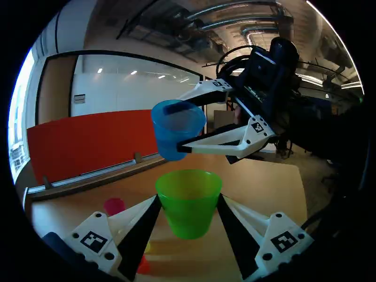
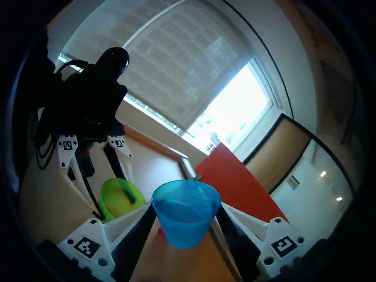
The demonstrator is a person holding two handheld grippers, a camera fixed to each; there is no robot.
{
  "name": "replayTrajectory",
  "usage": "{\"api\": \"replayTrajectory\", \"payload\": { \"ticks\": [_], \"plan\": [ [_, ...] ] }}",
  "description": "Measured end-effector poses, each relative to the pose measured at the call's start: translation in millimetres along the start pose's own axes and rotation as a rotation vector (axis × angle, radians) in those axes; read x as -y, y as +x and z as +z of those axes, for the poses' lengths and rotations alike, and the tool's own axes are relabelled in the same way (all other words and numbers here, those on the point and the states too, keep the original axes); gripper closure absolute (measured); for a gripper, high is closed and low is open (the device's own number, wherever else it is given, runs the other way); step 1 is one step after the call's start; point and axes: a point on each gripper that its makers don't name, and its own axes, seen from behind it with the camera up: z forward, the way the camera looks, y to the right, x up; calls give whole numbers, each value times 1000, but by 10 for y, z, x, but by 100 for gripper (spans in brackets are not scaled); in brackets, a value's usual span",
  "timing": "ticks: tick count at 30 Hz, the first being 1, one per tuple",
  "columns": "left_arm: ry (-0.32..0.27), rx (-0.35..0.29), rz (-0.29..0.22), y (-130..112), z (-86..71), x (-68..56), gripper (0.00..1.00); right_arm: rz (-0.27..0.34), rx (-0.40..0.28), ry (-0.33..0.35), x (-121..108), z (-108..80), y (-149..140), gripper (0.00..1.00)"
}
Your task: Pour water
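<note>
A green cup [image 1: 189, 203] is clamped between the white fingers of my left gripper [image 1: 189, 211], held upright above the wooden table [image 1: 263, 183]. Just above and behind it hangs a blue cup [image 1: 176, 128], tipped a little, with my right gripper [image 1: 184, 123] shut on it. In the right gripper view the blue cup [image 2: 186, 212] sits between the fingers of my right gripper [image 2: 186, 218], and water shows inside it. Lower left of it are the green cup [image 2: 120, 197] and my left gripper [image 2: 113, 188] holding it.
A small pink cup [image 1: 114, 205] stands on the table at the left, with a red thing [image 1: 144, 266] near the front edge. An orange partition [image 1: 89, 141] runs behind the table. A bright window with a blind [image 2: 188, 75] lies beyond in the right gripper view.
</note>
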Motion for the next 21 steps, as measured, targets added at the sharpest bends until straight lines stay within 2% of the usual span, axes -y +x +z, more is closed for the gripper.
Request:
{"api": "replayTrajectory", "payload": {
  "ticks": [21],
  "plan": [
    [-3, -9, 5, 31, 14, -8, 16, -109, 4, 5, -6, 19, 74, 10]
  ]
}}
